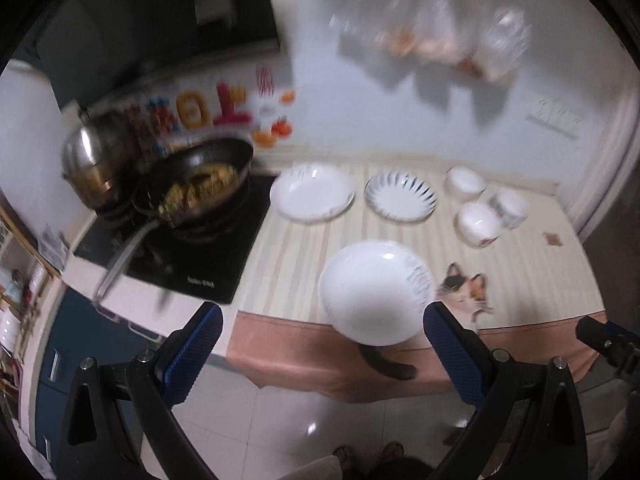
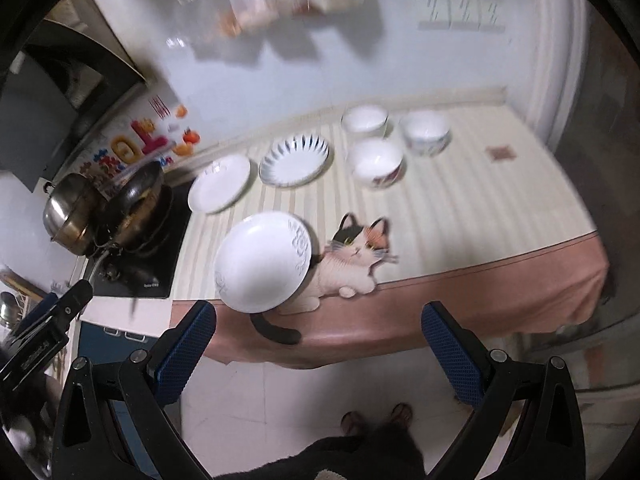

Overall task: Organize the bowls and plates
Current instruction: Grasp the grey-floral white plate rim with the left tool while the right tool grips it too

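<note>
Left gripper (image 1: pixel 322 350): jaws held wide apart, nothing clamped; held above the floor, short of the counter's front edge.
Right gripper (image 2: pixel 318 344): jaws likewise spread, nothing held.
Counter (image 2: pixel 460 216): striped cloth, cat print at front edge.
Near plate (image 1: pixel 376 292): white, at front edge, overlapping the cat print (image 2: pixel 356 256).
Plain plate (image 1: pixel 312 194): back left, beside the stove (image 1: pixel 192 248).
Blue-rayed plate (image 1: pixel 400 197): just right of the plain plate.
Three bowls (image 2: pixel 376 162): clustered toward the back right corner, upright.
Stove: frying pan (image 1: pixel 200 184) and steel pot (image 1: pixel 90 160) seen on it.
</note>
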